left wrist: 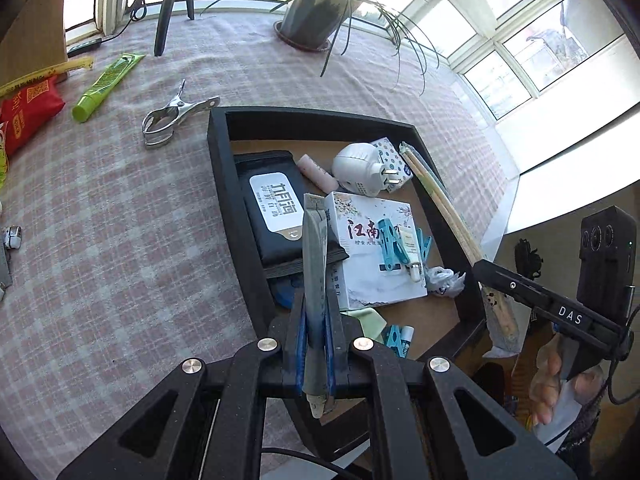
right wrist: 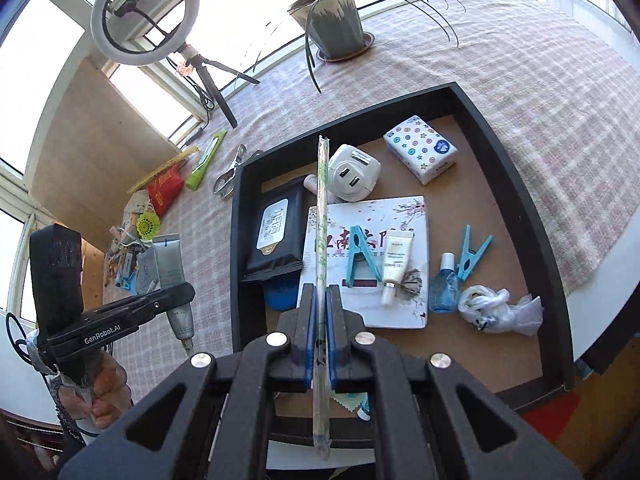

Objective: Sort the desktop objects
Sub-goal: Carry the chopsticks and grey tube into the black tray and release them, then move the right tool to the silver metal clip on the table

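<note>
My left gripper (left wrist: 316, 300) is shut on a grey squeeze tube (left wrist: 315, 240), seen edge-on above the black tray (left wrist: 224, 184). In the right wrist view that same tube (right wrist: 168, 264) hangs left of the tray, over the checked cloth. My right gripper (right wrist: 320, 292) is shut on a long paper-wrapped pair of chopsticks (right wrist: 321, 200), held over the tray (right wrist: 516, 184). Inside the tray lie a black wipes pack (right wrist: 276, 228), a white box (right wrist: 400, 216), a white plug adapter (right wrist: 354, 178), a tissue pack (right wrist: 420, 148), blue pegs (right wrist: 362, 256) and a small blue bottle (right wrist: 444, 284).
On the cloth left of the tray lie a metal clip (left wrist: 176, 114), a green tube (left wrist: 106, 84) and a red packet (left wrist: 28, 112). A potted plant (left wrist: 316, 12) and a ring light on a tripod (right wrist: 144, 12) stand at the back. The table edge runs close behind the tray's near side.
</note>
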